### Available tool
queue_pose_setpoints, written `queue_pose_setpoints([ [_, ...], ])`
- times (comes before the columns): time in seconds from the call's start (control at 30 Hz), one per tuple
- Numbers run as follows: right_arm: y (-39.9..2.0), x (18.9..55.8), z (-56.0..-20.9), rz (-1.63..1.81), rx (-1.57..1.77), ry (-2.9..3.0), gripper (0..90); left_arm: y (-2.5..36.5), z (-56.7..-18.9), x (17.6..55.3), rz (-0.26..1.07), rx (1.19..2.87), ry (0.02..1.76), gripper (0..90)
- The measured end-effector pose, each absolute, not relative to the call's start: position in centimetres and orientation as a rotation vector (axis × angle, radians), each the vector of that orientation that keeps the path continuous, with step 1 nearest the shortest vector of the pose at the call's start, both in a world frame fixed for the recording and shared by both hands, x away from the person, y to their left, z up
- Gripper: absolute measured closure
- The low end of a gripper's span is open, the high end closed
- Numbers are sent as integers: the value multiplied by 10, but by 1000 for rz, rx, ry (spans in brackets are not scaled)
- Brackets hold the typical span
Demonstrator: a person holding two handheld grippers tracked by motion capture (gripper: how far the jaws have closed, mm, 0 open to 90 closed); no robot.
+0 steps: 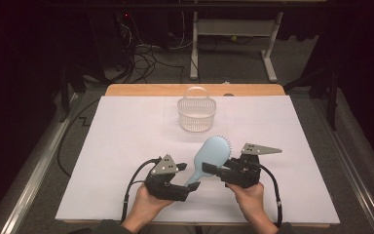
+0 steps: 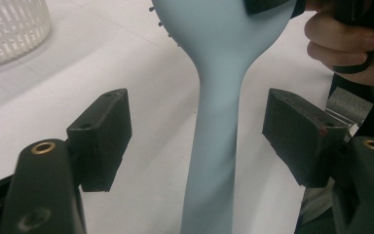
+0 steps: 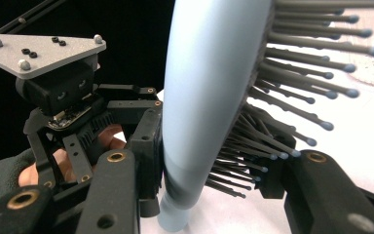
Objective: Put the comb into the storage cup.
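A light blue hairbrush [image 1: 213, 148] is held just above the white table, with its handle pointing toward the person. My right gripper [image 1: 214, 168] is shut on the brush head [image 3: 209, 97], one jaw on the smooth back and the other among the dark bristles [image 3: 292, 97]. My left gripper [image 1: 189, 178] stands open around the handle [image 2: 214, 122]. There is a clear gap on each side between its pads [image 2: 104, 131] and the handle. A hand holds each gripper near the table's front edge.
A white slatted basket [image 1: 196, 113] with a hoop handle stands at the far middle of the table, also seen as the basket [image 2: 9, 29] at upper left. A white sheet [image 1: 126, 141] covers the table. Black cables trail off each gripper toward the front edge.
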State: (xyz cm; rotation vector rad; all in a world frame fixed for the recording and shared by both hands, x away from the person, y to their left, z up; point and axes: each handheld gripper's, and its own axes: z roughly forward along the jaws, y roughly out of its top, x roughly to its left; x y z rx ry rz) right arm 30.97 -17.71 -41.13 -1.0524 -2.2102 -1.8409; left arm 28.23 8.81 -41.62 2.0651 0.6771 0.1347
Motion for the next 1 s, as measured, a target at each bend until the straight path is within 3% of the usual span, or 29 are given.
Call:
queue_pose_setpoints([
  [1.0, -196, 311, -398, -1823, -1091, -2231, 543, 111, -416, 282, 158, 2026, 759, 211],
])
